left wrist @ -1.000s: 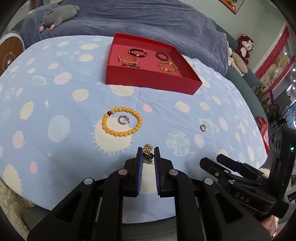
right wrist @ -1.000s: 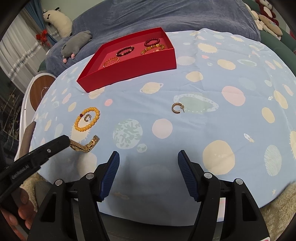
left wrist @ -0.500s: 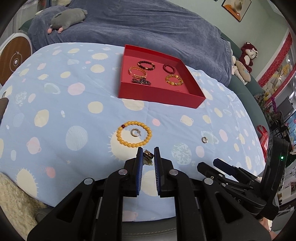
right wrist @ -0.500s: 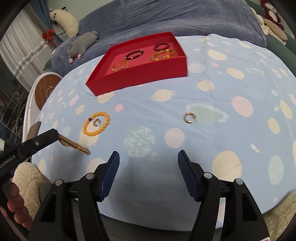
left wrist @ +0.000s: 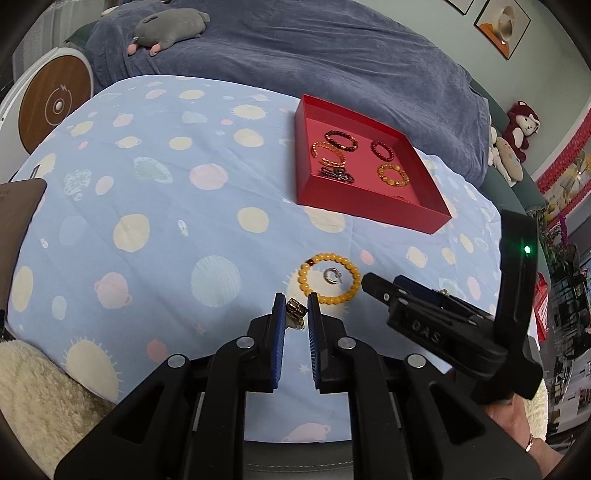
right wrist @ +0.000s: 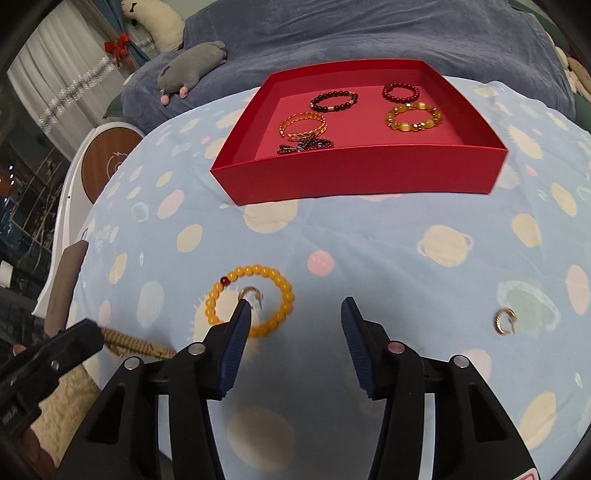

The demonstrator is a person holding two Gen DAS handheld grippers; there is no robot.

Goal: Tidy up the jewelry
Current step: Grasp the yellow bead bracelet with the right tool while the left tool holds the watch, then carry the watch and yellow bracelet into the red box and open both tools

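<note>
My left gripper (left wrist: 295, 301) is shut on a gold link bracelet (left wrist: 296, 314), which hangs just above the planet-print sheet. In the right wrist view the same bracelet (right wrist: 136, 343) trails out of the left gripper (right wrist: 77, 341) at the lower left. My right gripper (right wrist: 294, 306) hovers over the sheet with its jaws closing and nothing pressed between them. Its left fingertip overlaps a yellow bead bracelet (right wrist: 275, 275) that encircles a small silver ring (right wrist: 253, 293). A gold earring (right wrist: 505, 320) lies to the right. The red tray (right wrist: 354, 173) beyond holds several bracelets.
A grey plush toy (left wrist: 166, 26) lies on the dark blue blanket (left wrist: 332, 55) behind the sheet. A round wooden-faced device (left wrist: 55, 107) stands at the left. Cream fluffy fabric (left wrist: 33, 384) borders the near left edge. A brown flat object (left wrist: 18, 206) pokes in from the left.
My right gripper has moved left from the open sheet to the yellow bead bracelet, and its jaws have narrowed. My left gripper has shifted left with the gold bracelet still held.
</note>
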